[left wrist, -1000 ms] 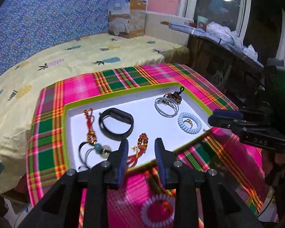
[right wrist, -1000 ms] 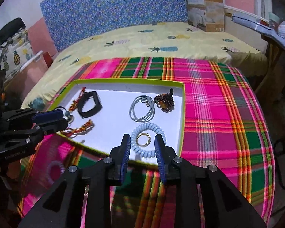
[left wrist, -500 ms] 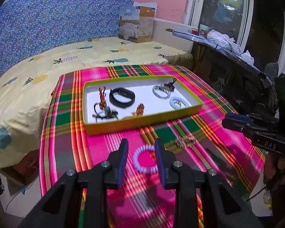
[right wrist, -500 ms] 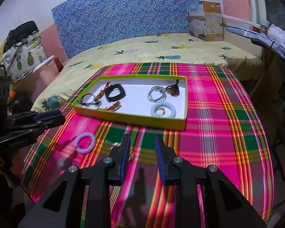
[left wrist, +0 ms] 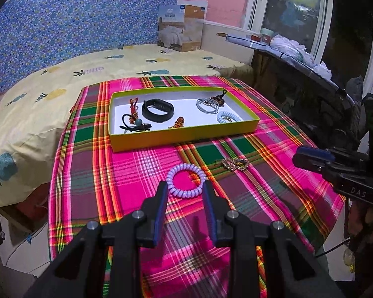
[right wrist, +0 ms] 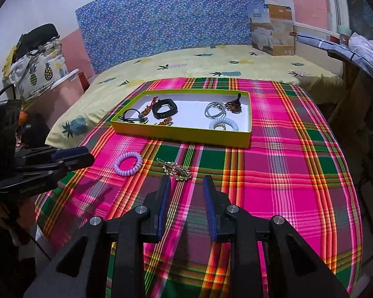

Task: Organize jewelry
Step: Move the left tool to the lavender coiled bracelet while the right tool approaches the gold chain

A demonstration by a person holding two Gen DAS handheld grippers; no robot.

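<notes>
A yellow pineapple-print bedspread (left wrist: 69,84) fills the upper left of the left wrist view, backed by a blue speckled headboard panel (right wrist: 171,22) across the top of the right wrist view. Over the bed's near end lies a pink, green and orange plaid cloth (left wrist: 236,213), taking up the centre and lower half of both views. A shallow rectangular box with yellow-green walls and a white floor (left wrist: 186,134) sits on the cloth just above centre. Inside it, at centre left, rests a black wristband (left wrist: 158,109); a black hair tie with a bead (left wrist: 134,125) lies in the lower-left corner, a red-and-orange beaded cord (left wrist: 133,105) above it, grey loop bands (left wrist: 207,104) at upper right, and a pale blue spiral hair tie (left wrist: 227,117) at the lower right, against the near wall.

The left gripper (left wrist: 185,186), black with blue pads, rises from the bottom centre, jaws partly open and empty, with a lilac spiral hair tie (left wrist: 185,182) lying flat on the cloth just beyond its tips. The right gripper (right wrist: 186,181), jaws likewise partly open and gripping nothing, points at a gold-coloured beaded bracelet (right wrist: 176,170) lying on the cloth just past its tips, right of the lilac tie. Both pieces lie outside the box, near its front wall.
</notes>
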